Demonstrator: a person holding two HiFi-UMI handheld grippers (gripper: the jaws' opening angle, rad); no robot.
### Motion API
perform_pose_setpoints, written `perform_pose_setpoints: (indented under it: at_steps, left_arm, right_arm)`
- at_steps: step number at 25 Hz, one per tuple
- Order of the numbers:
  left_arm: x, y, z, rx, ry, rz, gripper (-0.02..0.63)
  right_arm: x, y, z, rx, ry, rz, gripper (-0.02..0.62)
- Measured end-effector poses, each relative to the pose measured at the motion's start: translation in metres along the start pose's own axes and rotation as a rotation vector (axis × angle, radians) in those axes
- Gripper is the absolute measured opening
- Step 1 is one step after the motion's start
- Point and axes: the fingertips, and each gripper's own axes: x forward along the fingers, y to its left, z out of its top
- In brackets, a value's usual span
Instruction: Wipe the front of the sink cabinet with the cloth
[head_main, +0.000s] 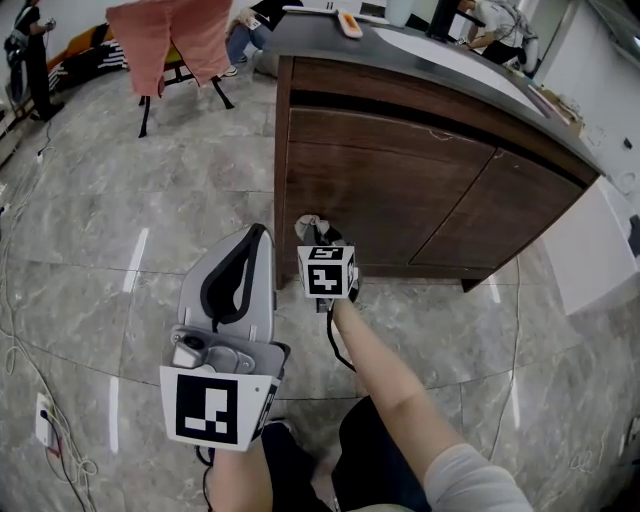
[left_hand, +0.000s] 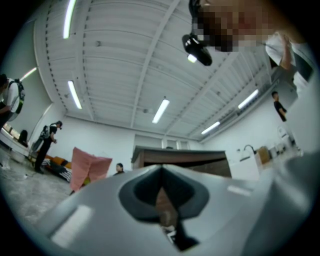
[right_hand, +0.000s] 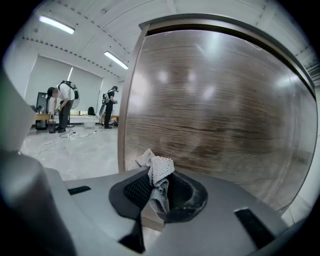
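Observation:
The sink cabinet (head_main: 400, 190) is dark wood with two front doors under a grey counter. My right gripper (head_main: 320, 240) is low at the left door's bottom left corner and is shut on a crumpled grey-white cloth (head_main: 309, 227). In the right gripper view the cloth (right_hand: 158, 172) sticks up from between the jaws of the right gripper (right_hand: 160, 184), close to the wood front (right_hand: 215, 110); I cannot tell whether it touches. My left gripper (head_main: 250, 245) hangs back left of the cabinet, jaws together and nothing in them. In its own view the left gripper (left_hand: 161, 170) points up towards the ceiling.
A pink cloth (head_main: 170, 40) hangs over a stand at the back left. A white unit (head_main: 600, 250) stands right of the cabinet. Cables and a socket (head_main: 48, 425) lie on the grey tiled floor at the left. People stand in the background.

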Motion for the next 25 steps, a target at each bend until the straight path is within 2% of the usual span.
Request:
perform_pose_setpoints:
  at_steps: [9, 20, 25]
  left_arm:
    - [0.011, -0.022, -0.002, -0.004, -0.006, -0.049, 0.005]
    - [0.023, -0.05, -0.007, 0.011, -0.013, -0.12, 0.005]
    - [0.025, -0.053, -0.012, -0.011, 0.013, -0.116, 0.005]
  right_arm:
    - [-0.021, -0.093, -0.02, 0.038, -0.009, -0.13, 0.052]
    - [-0.055, -0.233, -0.058, 0.168, 0.041, -0.388, 0.048]
    - [-0.062, -0.266, -0.074, 0.208, 0.051, -0.459, 0.046]
